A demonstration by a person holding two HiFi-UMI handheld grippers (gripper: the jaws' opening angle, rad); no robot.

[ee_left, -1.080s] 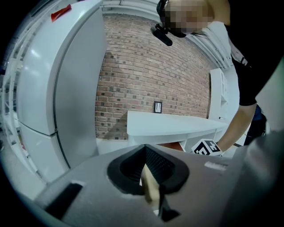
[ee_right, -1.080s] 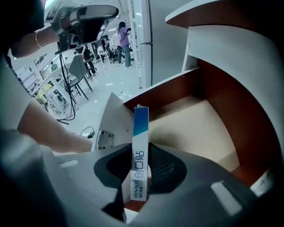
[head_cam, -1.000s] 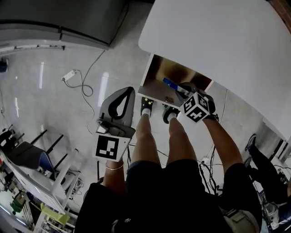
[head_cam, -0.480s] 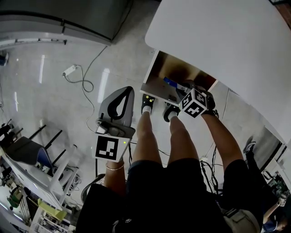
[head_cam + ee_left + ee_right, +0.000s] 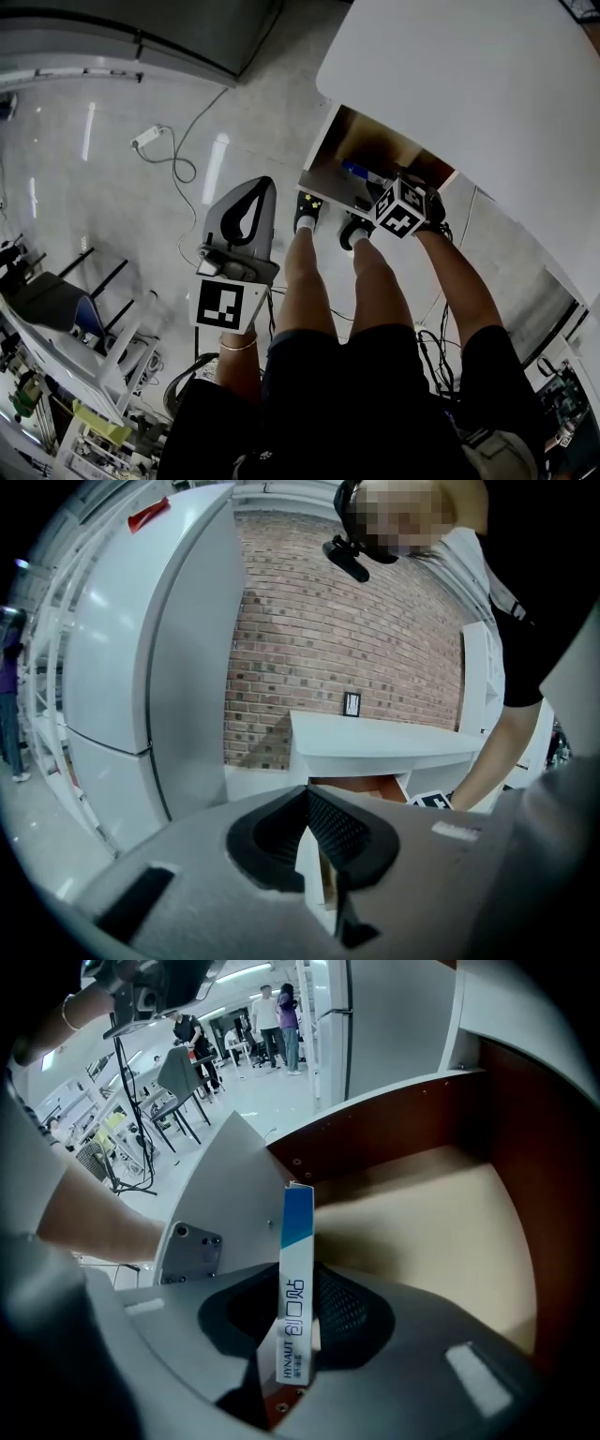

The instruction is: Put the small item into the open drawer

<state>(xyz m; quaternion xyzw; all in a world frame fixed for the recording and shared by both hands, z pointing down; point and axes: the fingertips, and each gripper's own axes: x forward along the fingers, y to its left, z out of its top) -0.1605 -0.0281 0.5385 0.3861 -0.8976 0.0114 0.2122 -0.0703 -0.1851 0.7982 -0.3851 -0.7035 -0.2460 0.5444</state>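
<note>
Here, the right gripper (image 5: 300, 1321) holds a slim box (image 5: 297, 1269) over the drawer (image 5: 441, 1213).

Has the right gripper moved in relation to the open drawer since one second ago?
Yes. The right gripper has gone lower, further over the open drawer.

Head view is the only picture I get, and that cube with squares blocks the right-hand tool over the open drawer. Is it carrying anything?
Observer: Yes. The right gripper view shows the right gripper clamped on a slim white box with a blue end.
Operator: Any writing on it?
Observer: HYNAUT is printed along its side, next to some larger characters.
Operator: Is there already something in the drawer?
Observer: The stretch of the drawer floor that this view shows is bare tan board, with dark brown walls around it.
</note>
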